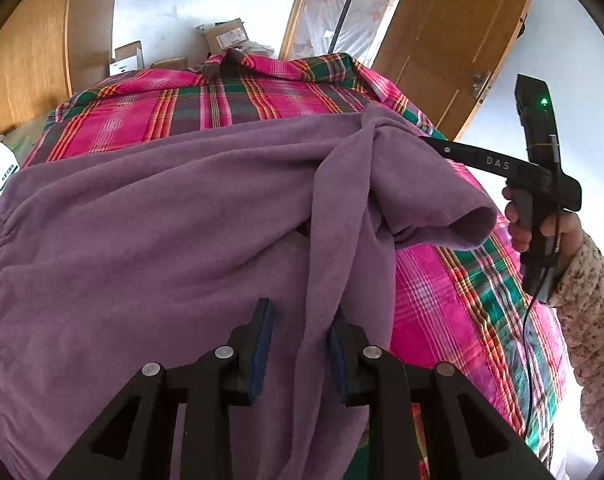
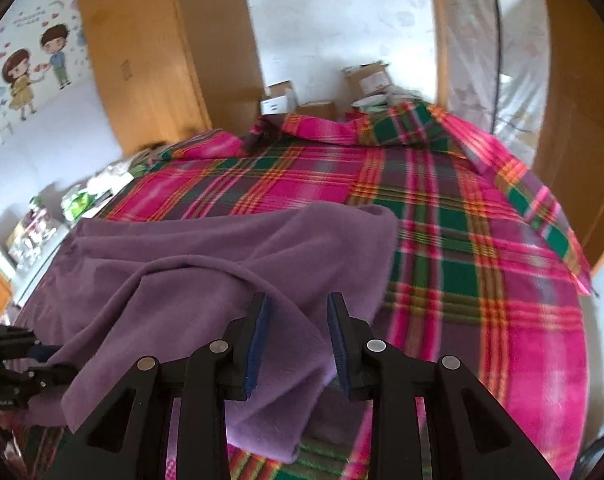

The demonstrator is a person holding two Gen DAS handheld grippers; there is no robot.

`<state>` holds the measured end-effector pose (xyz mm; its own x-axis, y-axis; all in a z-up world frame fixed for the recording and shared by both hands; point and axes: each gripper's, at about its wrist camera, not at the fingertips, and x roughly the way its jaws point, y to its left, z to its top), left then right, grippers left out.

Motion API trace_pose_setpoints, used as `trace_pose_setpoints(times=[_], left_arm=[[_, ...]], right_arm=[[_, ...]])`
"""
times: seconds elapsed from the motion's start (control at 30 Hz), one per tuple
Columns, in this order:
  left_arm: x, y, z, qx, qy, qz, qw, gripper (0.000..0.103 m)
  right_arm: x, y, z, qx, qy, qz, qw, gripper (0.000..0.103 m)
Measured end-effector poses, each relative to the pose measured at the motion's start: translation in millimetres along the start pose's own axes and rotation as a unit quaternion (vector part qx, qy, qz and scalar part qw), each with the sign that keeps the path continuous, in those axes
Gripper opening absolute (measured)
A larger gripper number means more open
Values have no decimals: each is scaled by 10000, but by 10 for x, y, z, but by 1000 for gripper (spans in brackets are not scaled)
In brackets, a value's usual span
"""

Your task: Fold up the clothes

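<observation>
A purple fleece garment (image 1: 162, 220) (image 2: 222, 248) lies rumpled across a bed with a pink and green plaid sheet (image 1: 222, 100) (image 2: 461, 240). At the bottom of the left wrist view, my left gripper (image 1: 300, 324) is shut on a taut strip of the garment running between its fingers. My right gripper (image 1: 431, 142) pinches a gathered bunch farther up, held by a hand (image 1: 541, 224) in a speckled sleeve. In the right wrist view, the right gripper (image 2: 298, 312) has a raised fold between its blue pads. The left gripper (image 2: 42, 354) shows at the left edge, with cloth leading into it.
Cardboard boxes (image 1: 226, 36) (image 2: 365, 76) stand past the far end of the bed. A wooden wardrobe (image 2: 150, 60) and a wooden door (image 1: 453, 40) flank it. Packets and boxes (image 2: 78, 200) crowd the bed's left side. Bare plaid sheet spreads to the right.
</observation>
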<state>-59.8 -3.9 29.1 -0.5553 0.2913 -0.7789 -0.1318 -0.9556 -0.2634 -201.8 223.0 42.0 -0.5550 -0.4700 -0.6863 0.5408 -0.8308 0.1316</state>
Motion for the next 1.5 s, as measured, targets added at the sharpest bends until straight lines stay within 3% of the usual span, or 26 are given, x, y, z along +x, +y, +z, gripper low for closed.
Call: trace_pose_setpoints(times=[0.2,0.37,0.5,0.6,0.7,0.8,0.97,1.5], left_arm=[[39,16,4,-48,109,-95,9999,27],[76,-10,-25,-7,193,-57,9998,27],[29,38,-27,-114,109,-131,9998,18],[-50,17,-31,-97,-16,-144,9998,5],[-147,-6,-35,-71,-184,-153,9997,3],[-294,16,-37,-102,-420,-169,9989,3],[-462,162,-53,-307,-665,-65,9973,3],[-665,512,-137,-763,-972,173,9922,3]], right_arm=[[100,141,-48,-414,313,80,9986,28],[87,206,-129,-485,395,-74,9980,2],[-93,288,-169,-620,191,-169,9978,0],[-249,321,-142,-636,12,-216,9977,0],[-338,327,-93,-718,-102,-318,9969,0],[-279,244,-56,-569,-17,-300,9979,5],[-106,231,-104,-596,134,-281,9977,31],[154,391,-156,-1296,499,-361,9896,31]])
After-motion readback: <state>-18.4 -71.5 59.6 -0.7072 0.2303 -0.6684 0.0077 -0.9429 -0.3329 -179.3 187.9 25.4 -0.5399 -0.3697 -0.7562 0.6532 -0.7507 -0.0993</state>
